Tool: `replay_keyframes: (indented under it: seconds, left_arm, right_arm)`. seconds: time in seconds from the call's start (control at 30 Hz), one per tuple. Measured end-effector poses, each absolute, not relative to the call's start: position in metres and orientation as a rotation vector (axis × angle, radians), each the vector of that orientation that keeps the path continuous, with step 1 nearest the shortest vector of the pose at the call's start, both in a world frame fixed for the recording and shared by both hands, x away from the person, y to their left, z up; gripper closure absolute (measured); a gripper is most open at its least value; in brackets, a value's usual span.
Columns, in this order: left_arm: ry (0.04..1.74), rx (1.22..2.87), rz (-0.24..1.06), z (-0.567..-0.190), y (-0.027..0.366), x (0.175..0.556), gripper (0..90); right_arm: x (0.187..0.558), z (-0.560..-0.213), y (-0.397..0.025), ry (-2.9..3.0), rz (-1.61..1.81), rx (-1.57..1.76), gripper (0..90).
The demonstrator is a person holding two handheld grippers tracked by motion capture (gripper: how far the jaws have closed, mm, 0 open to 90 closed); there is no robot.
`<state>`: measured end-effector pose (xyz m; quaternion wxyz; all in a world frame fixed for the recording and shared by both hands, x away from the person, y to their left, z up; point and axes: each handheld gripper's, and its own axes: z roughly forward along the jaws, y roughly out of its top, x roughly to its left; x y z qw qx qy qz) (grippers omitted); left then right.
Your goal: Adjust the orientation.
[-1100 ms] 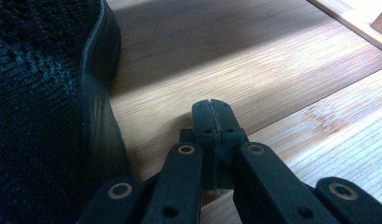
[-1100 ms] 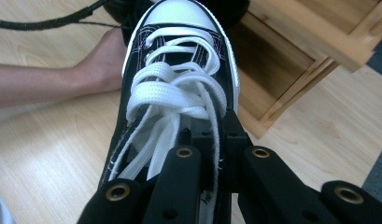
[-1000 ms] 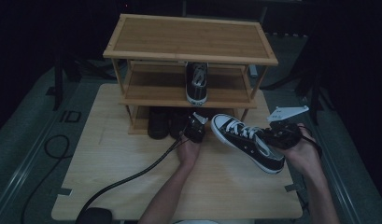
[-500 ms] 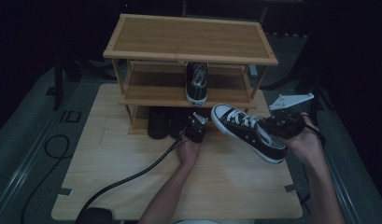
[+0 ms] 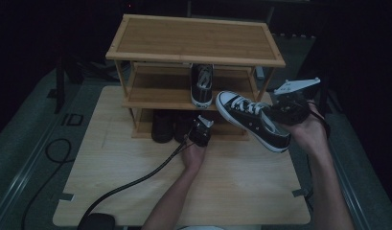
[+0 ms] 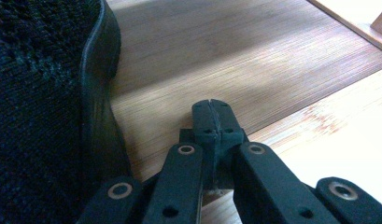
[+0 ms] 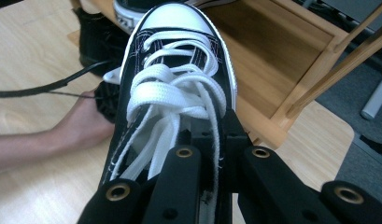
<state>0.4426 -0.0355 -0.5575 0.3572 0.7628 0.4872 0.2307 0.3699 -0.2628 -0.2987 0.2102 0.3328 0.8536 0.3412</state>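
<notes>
R gripper (image 5: pixel 280 111) clamps sneaker (image 5: pixel 253 125) at collar, toe ahead of fingers, aimed at shelf (image 5: pixel 160 98). L gripper (image 6: pixel 212 116) shut, empty. Risk: thin grip, shoe may pivot & clip rack post.

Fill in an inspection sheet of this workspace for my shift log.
Surface: wooden table, bare at the front.
Job's things: laced sneaker held in the air by the right tool, toe toward the shoe rack; matching sneaker on the middle shelf.
Clutter: dark shoes on the bottom shelf.
Grippers: left tool shut, empty, beside a dark shoe.
Cables: black cable trails across the table.
Surroundings: dark, nothing seen.
</notes>
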Motion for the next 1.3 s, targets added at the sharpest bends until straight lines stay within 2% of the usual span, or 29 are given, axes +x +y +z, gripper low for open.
replay_keyframes:
  seconds: [0.7, 1.3]
  left_arm:
    - [1.259, 1.966, 0.596, -0.558, -0.036, 0.443, 90.0]
    - [1.257, 1.965, 0.592, -0.558, -0.036, 0.443, 90.0]
  right_arm:
    - [0.412, -0.309, -0.243, 2.261, 0.914, 1.119, 88.0]
    - [0.434, -0.316, -0.221, 2.166, 0.942, 1.217, 87.9]
